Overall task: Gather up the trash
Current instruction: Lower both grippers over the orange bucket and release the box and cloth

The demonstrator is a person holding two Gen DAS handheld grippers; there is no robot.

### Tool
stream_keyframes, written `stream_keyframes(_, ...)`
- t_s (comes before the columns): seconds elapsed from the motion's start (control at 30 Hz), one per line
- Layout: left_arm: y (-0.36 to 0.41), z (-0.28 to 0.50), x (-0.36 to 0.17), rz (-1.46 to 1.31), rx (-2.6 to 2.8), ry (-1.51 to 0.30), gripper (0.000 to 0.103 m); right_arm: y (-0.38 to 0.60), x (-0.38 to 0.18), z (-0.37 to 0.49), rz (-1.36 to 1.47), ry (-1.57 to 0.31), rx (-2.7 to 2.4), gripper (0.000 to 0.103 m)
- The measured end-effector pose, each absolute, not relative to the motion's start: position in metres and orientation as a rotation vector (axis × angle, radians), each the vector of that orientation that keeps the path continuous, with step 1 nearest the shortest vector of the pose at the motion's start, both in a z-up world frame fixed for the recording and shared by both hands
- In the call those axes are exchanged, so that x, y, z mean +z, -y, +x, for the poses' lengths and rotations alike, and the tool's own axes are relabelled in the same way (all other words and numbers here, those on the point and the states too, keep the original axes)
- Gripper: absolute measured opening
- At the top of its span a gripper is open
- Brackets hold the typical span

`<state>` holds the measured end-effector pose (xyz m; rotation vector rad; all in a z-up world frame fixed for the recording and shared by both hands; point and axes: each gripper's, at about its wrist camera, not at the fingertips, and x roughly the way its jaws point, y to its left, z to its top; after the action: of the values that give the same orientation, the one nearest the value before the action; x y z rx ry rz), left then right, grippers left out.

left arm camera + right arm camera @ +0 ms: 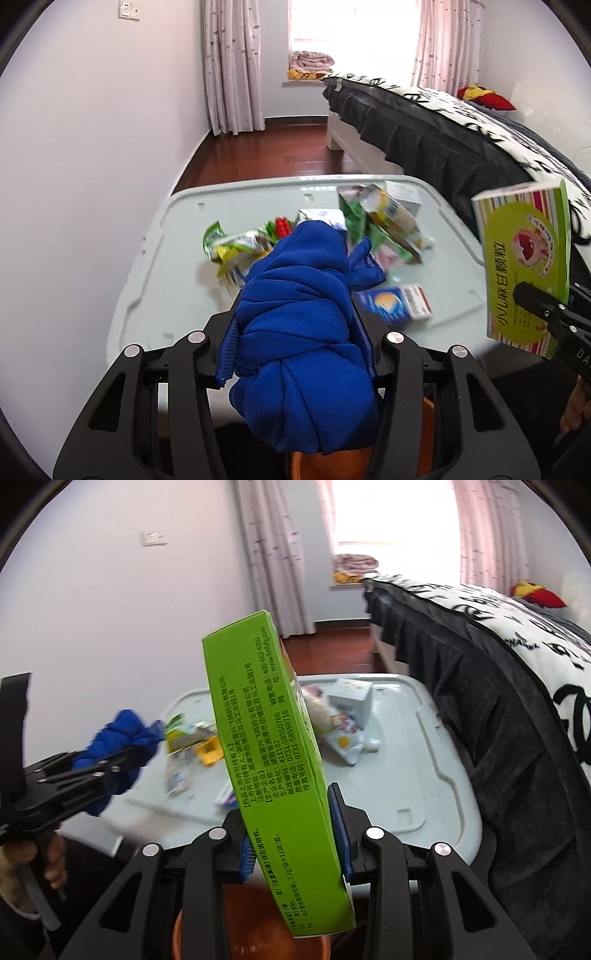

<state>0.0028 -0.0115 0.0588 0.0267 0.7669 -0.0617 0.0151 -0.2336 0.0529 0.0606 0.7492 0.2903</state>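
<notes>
Your left gripper point(295, 332) is clamped on a bunched blue cloth point(299, 332), held above the near edge of the grey bin lid point(177, 266). Your right gripper point(295, 834) grips a green medicine box point(266, 746) by its lower end, box upright and slightly tilted, also above the lid's near edge; blue pads point(338, 827) press both faces. An orange bucket point(236, 923) sits directly below both grippers, just in front of the lid. More trash lies on the lid: crumpled green wrappers point(232, 247), a blue-and-white box point(399, 304), a torn carton point(391, 221), and a white pouch point(343, 738). The bed point(424, 136) runs along the lid's right side.
</notes>
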Motion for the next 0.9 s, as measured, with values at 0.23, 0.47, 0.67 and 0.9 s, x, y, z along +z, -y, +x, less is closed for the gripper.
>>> stream_keyframes(0.23,0.022,-0.049,0.041,0.061,-0.138,-0.811,0.049,0.23,0.051,-0.027,0.075,-0.899,0.425,0.034)
stream_keyframes(0.47,0.029,-0.076,-0.017,0.078,-0.204,-0.984,0.049,0.227,0.011,-0.048,0.101,-1.062,0.455,0.034)
stream_keyframes(0.67,0.035,-0.071,-0.065,0.052,-0.242,-1.135,0.049,0.221,-0.035,-0.047,0.131,-1.193,0.472,0.034)
stream_keyframes(0.9,0.032,-0.059,-0.1,0.038,-0.243,-1.233,0.049,0.21,-0.076,-0.033,0.126,-1.297,0.485,0.034)
